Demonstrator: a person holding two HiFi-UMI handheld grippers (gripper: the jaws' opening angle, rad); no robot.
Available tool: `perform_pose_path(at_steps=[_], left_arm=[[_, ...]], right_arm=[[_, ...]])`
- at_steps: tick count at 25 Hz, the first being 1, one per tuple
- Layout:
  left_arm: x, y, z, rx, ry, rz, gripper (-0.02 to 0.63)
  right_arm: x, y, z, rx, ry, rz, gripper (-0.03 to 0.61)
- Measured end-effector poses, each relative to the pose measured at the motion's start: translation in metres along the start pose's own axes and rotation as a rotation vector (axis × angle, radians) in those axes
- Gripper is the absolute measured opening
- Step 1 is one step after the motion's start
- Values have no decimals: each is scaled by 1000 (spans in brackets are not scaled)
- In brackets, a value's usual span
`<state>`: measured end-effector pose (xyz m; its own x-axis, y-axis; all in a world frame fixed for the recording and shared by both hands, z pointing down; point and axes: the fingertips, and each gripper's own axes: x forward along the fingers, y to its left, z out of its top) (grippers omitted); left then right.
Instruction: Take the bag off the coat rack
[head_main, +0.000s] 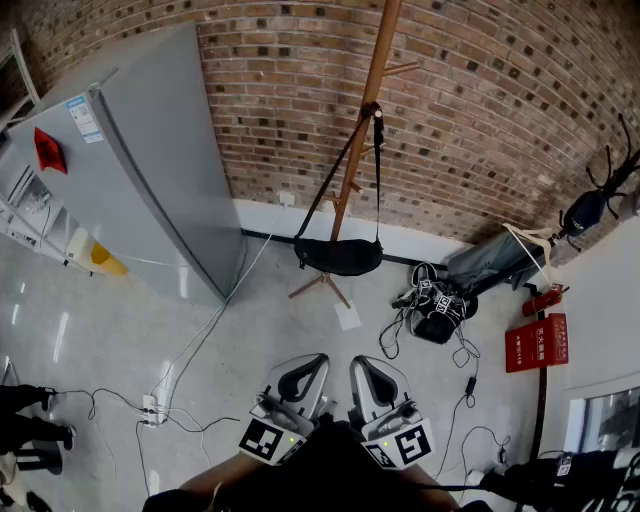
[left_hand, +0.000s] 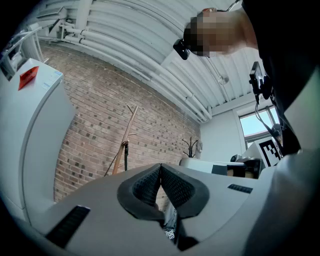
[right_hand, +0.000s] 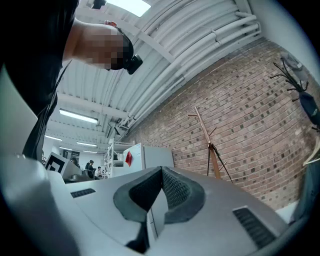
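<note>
Black ribbed fingers (left_hand: 146, 186) of the left gripper (left_hand: 160, 166) meet tip to tip with nothing between them. Those of the right gripper (right_hand: 161, 170) are likewise pressed together and empty. Both grippers sit side by side, low and close to the person's body, aimed towards the wooden coat rack (head_main: 366, 120) and well apart from it across a stretch of pale floor (head_main: 120, 340).

The black bag (head_main: 338, 257) hangs low against the rack's pole, just above its splayed feet, on a long black strap (head_main: 378, 170) looped over a peg (head_main: 372, 106) high on the pole. A grey refrigerator (head_main: 150, 150) stands to the left, with a brick wall (head_main: 500, 100) behind. A dark bundle of gear (head_main: 437, 305) with loose cables (head_main: 200, 345) lies on the floor to the right of the rack's base.

The step in hand appears to be the approach, as nothing is yet grasped. To do it well:
- Step close and spread one gripper's fingers before they reach the strap.
- Close on the strap just below the peg.
- Carry the loop up and outward along the peg until it clears the tip. A downward pull would likely tip so slender a rack.
- Use the other gripper to support the bag's body as it comes free.
- Step over the cables rather than on them.
</note>
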<state>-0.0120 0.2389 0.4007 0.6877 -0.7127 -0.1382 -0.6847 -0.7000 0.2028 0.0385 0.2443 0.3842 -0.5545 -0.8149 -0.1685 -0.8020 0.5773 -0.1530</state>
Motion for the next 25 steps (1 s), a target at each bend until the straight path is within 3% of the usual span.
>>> perform_pose_path(at_steps=[12, 15, 25], left_arm=[[-3, -5, 5, 72, -23, 32, 18], [-1, -8, 8, 99, -27, 31, 18], [10, -11, 7, 51, -82, 125, 18]], right_arm=[[-10, -1, 8, -122, -1, -46, 17], [-13, -9, 9, -111, -1, -57, 18], [-31, -31, 6, -41, -20, -43, 18]])
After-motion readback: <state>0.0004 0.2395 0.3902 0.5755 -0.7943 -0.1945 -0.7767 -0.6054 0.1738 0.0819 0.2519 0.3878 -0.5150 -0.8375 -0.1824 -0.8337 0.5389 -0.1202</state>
